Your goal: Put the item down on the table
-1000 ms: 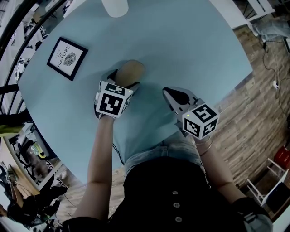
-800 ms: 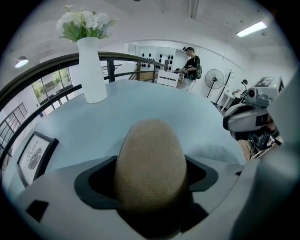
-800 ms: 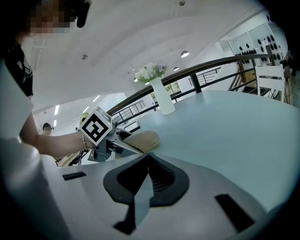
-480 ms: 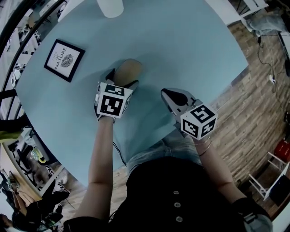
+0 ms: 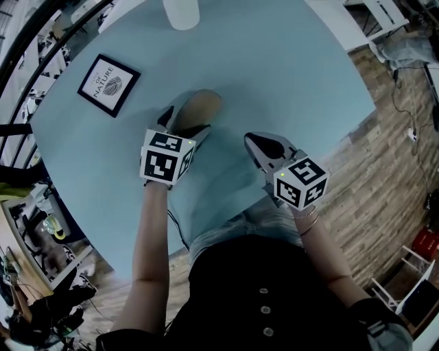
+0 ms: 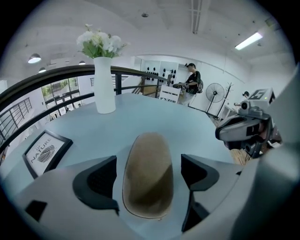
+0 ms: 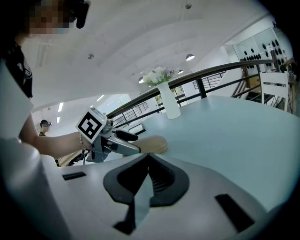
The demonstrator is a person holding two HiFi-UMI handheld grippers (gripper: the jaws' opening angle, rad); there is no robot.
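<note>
A tan oval item [image 5: 199,108] lies on the light blue table [image 5: 288,68]. My left gripper [image 5: 182,123] is open around its near end. In the left gripper view the item [image 6: 149,154] sits between the two dark pads [image 6: 99,177] with a gap on each side. My right gripper [image 5: 264,145] hovers to the right of the item, apart from it, with its jaws shut and nothing held. The right gripper view shows its own closed jaws [image 7: 149,176], and beyond them the left gripper [image 7: 117,140] at the item [image 7: 155,144].
A black-framed picture [image 5: 108,84] lies at the table's left. A white vase [image 5: 182,10] with flowers [image 6: 100,43] stands at the far side. The table's curved edge runs close to the person's body, with wooden floor [image 5: 384,171] on the right.
The left gripper has drawn back slightly toward the person while the item stays on the table. The right gripper has hardly moved.
</note>
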